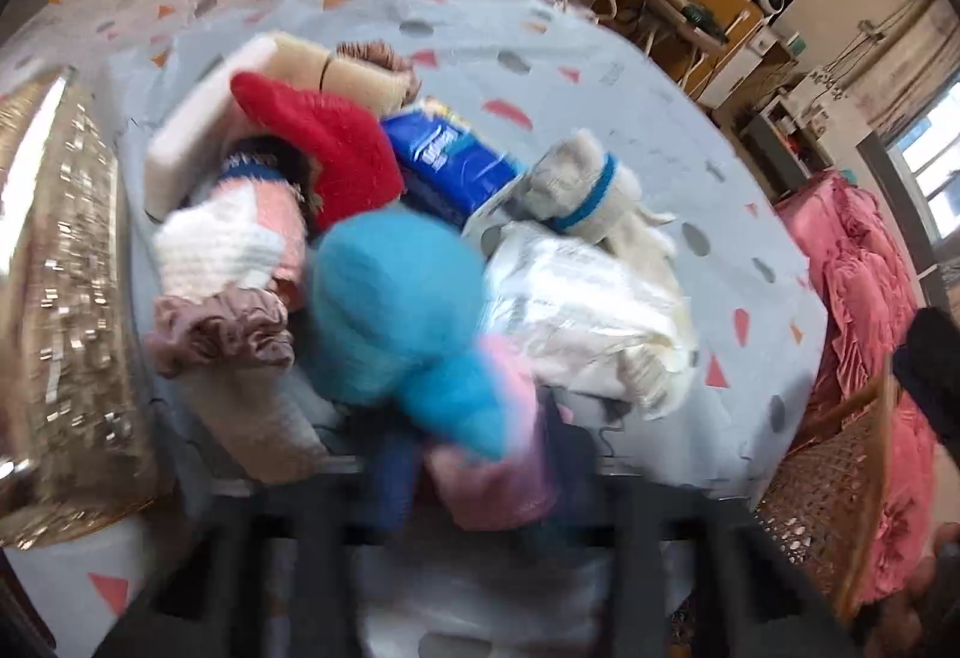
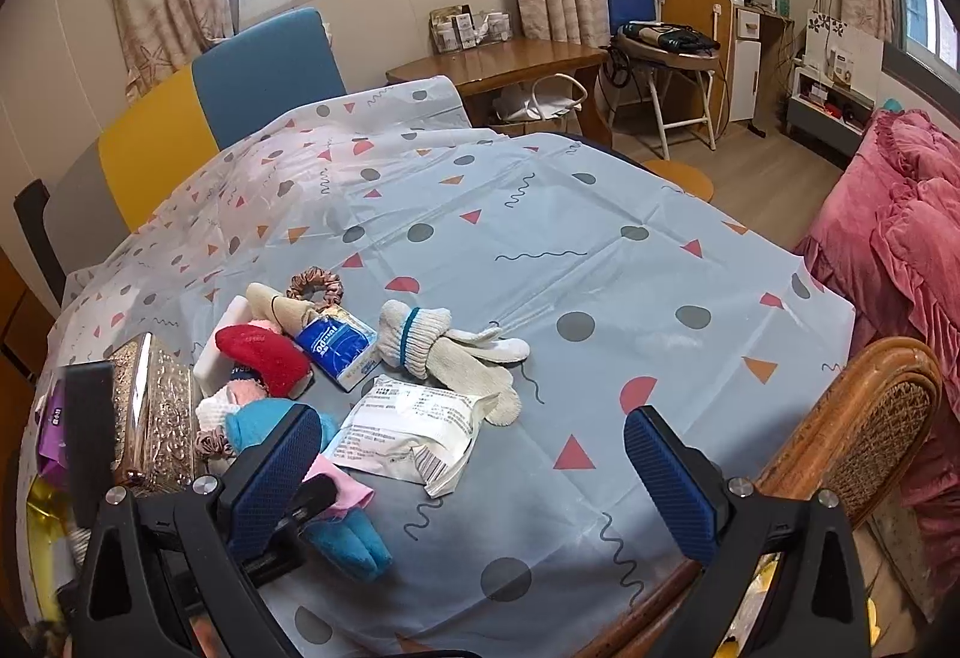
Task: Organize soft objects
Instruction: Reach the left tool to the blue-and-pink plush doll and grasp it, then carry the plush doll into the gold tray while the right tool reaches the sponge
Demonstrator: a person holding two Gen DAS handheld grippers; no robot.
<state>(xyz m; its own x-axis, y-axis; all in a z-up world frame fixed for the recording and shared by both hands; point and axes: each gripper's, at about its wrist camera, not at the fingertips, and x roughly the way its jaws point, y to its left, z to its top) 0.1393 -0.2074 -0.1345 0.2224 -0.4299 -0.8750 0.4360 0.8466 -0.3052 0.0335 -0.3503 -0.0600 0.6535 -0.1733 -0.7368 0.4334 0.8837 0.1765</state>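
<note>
left gripper [image 1: 480, 478] sits low over the heap at the near left of the tabletop [image 2: 600, 250]. jaws drawn narrow, and a blue plush [image 1: 396, 310] with a pink part fills the gap. view is smeared, so the contact is a reading, not a certainty. from the right wrist view a black finger presses on the pink cloth, so i take it as gripped.

right gripper [image 2: 474, 442] hangs above the near edge, jaws spread wide, nothing in them.

plush lies against a scrunchie [image 1: 222, 328] and a knitted piece, just beside a white packet [image 2: 414, 424]. behind it are a red plush [image 1: 324, 148], a tissue pack [image 1: 444, 154] and rolled gloves [image 2: 456, 352]. an embossed box [image 1: 66, 298] stands at the left.

handling, judged:
- plush looks light, stuffed, squashy, so it will give under the pads and sag from a hold at one end.
- fleecy surface, little risk of slip, nothing fragile.
- the pink cloth is thin and may pull away from the body, so a bite through the thick blue body is safer.
- neighbours touch it, and the scrunchie could drag along on a lift.
</note>
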